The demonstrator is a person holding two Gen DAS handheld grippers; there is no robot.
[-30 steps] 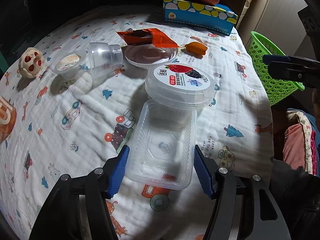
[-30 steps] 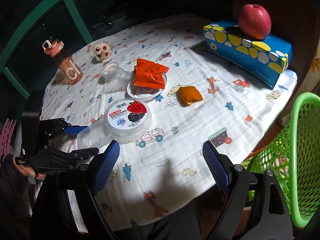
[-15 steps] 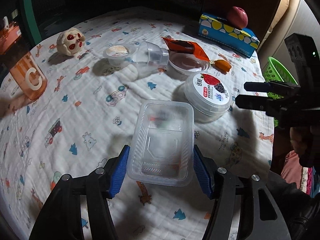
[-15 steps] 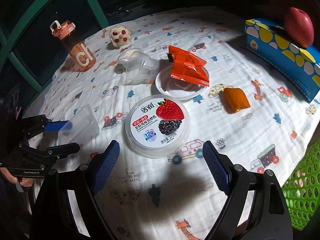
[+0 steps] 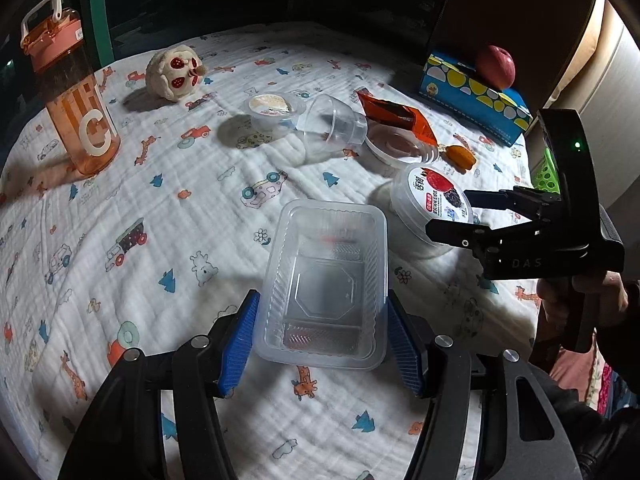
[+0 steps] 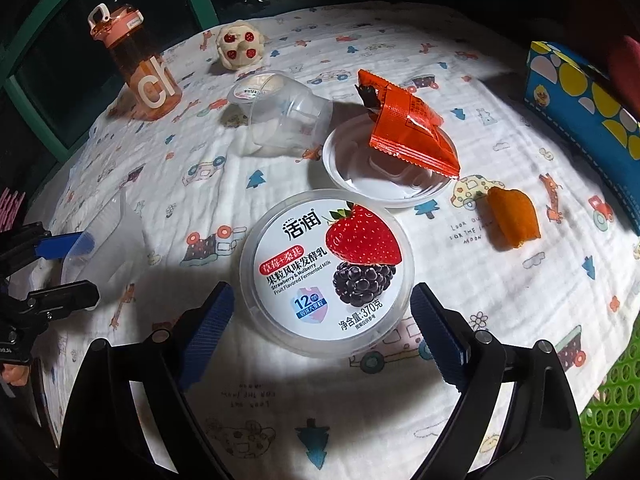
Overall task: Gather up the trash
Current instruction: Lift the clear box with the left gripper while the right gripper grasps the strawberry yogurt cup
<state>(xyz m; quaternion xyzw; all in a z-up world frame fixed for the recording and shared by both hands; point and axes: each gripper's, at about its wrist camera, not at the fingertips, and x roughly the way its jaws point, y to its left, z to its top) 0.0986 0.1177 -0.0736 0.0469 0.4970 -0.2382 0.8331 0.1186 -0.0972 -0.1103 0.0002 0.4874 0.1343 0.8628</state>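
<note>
My left gripper (image 5: pixel 322 344) is shut on a clear plastic tray (image 5: pixel 324 276), its blue pads pressed on the tray's long sides just above the printed cloth. In the right wrist view that tray (image 6: pixel 108 240) shows at the far left. My right gripper (image 6: pixel 320 320) hangs low over a round yogurt tub (image 6: pixel 326 272) with a strawberry label. Its jaws are opening, and the tub sits between the fingers with a gap on both sides. Behind the tub lie an orange wrapper (image 6: pixel 408 132) on a white lid (image 6: pixel 384 184), a tipped clear cup (image 6: pixel 288 120) and an orange scrap (image 6: pixel 514 222).
A green mesh basket (image 6: pixel 612 412) stands off the table's right edge. An orange bottle (image 6: pixel 144 68), a plush toy (image 6: pixel 240 44) and a small sealed cup (image 6: pixel 256 88) sit at the back left. A blue tissue box (image 6: pixel 580 92) with an apple (image 5: pixel 496 66) is at the back right.
The left gripper has carried the tray up and away from the yogurt tub. The right gripper has come down close over the tub, and its fingers have spread wider.
</note>
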